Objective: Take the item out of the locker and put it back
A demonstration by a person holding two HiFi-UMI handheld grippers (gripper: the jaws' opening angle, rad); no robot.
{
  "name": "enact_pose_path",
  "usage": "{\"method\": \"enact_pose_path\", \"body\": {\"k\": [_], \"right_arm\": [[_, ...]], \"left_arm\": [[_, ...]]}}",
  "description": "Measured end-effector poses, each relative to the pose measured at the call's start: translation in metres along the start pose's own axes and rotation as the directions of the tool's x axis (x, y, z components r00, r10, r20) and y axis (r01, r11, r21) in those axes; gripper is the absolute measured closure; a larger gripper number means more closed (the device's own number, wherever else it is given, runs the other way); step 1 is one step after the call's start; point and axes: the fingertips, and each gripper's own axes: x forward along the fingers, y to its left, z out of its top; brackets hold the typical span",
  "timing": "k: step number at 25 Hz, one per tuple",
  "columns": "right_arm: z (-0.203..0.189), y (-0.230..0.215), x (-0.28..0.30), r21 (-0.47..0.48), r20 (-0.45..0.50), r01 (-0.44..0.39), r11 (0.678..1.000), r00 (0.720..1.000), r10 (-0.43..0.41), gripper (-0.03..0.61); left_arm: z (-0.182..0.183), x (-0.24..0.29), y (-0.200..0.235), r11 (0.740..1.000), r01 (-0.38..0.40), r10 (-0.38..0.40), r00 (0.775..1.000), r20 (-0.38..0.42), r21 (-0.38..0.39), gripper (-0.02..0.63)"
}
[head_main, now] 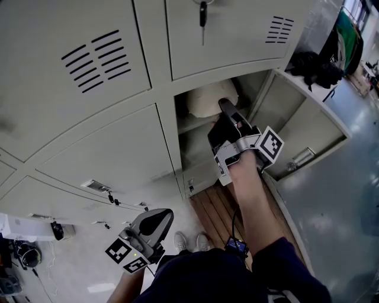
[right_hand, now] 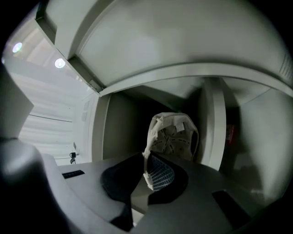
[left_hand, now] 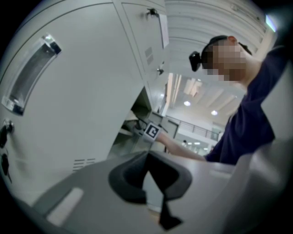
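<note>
A white cap (head_main: 207,97) sits on the upper shelf of the open locker compartment (head_main: 188,123). My right gripper (head_main: 228,111) reaches into that compartment. In the right gripper view the cap (right_hand: 176,137) stands upright against the back, and its brim edge is pinched between the jaws of my right gripper (right_hand: 149,176), which is shut on it. My left gripper (head_main: 155,220) hangs low beside the closed lockers, away from the cap. In the left gripper view its jaws (left_hand: 153,183) are together with nothing between them.
The locker's door (head_main: 308,127) stands swung out to the right. A key (head_main: 203,12) hangs in the door above. Closed locker doors (head_main: 112,154) fill the left. A wooden board (head_main: 216,207) lies on the floor below, and the person's shoes (head_main: 189,241) stand beside it.
</note>
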Motion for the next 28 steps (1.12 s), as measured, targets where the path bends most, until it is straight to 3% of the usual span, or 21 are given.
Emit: {"method": "enact_pose_path", "body": {"k": [13,24,28], "right_arm": [[0.003,-0.038,0.027,0.003,0.018,0.195,0.981,0.981,-0.195,0.558],[0.008,-0.043,0.029,-0.118,-0.023,0.317,0.941,0.946,-0.322,0.554],[0.008,-0.041,0.029,-0.118,-0.047,0.311,0.943,0.947,-0.318,0.424]], "left_arm": [[-0.004,-0.003,0.003,1.0,0.017,-0.017,1.0,0.008,-0.025,0.611],[-0.002,0.0,0.01,0.998,0.036,-0.035,0.999,0.027,-0.042,0.611],[-0.001,0.002,0.011,0.998,0.044,-0.043,0.999,0.032,-0.046,0.611]]}}
